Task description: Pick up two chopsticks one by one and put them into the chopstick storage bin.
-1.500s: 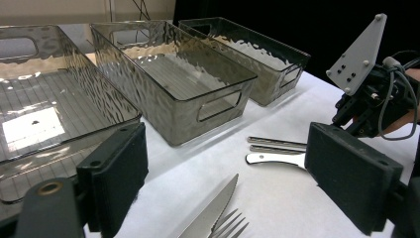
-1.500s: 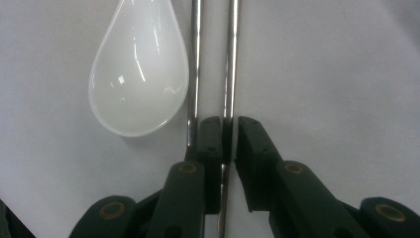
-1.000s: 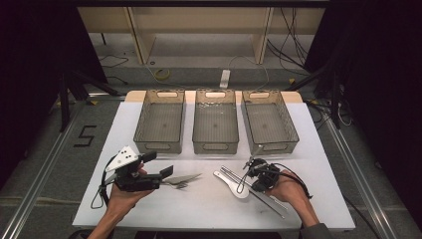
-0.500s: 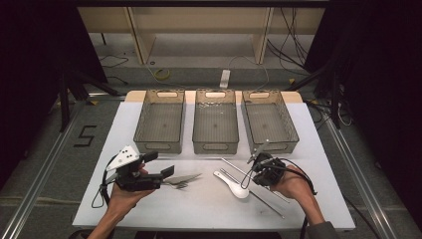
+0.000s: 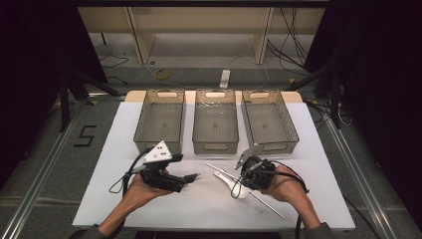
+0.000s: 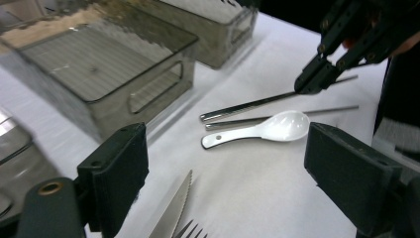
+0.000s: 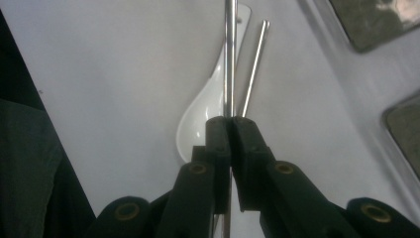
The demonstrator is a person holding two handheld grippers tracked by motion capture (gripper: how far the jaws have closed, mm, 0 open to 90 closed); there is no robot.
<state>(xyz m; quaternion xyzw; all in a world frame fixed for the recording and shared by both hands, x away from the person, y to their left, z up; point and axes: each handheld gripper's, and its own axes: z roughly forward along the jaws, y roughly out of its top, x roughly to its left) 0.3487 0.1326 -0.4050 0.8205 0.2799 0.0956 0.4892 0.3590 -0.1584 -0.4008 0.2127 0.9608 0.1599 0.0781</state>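
Chopstick [image 7: 229, 59] clamped in right gripper [image 7: 231, 121] jaws above white spoon [image 7: 208, 109]; left gripper [image 6: 225, 163] jaws wide apart.

Three bins [image 5: 214, 124] stand side by side along the far half of the table [image 5: 109, 199]. Nearer me, right of centre, the spoon [image 5: 234, 185] lies beside two chopsticks [image 6: 267, 116] — one [image 7: 229, 54] is pinched in my right gripper [image 7: 231, 124]. My left gripper [image 5: 191, 177] sits left of them — a knife [image 6: 171, 215] and fork [image 6: 190, 230] between its jaws.
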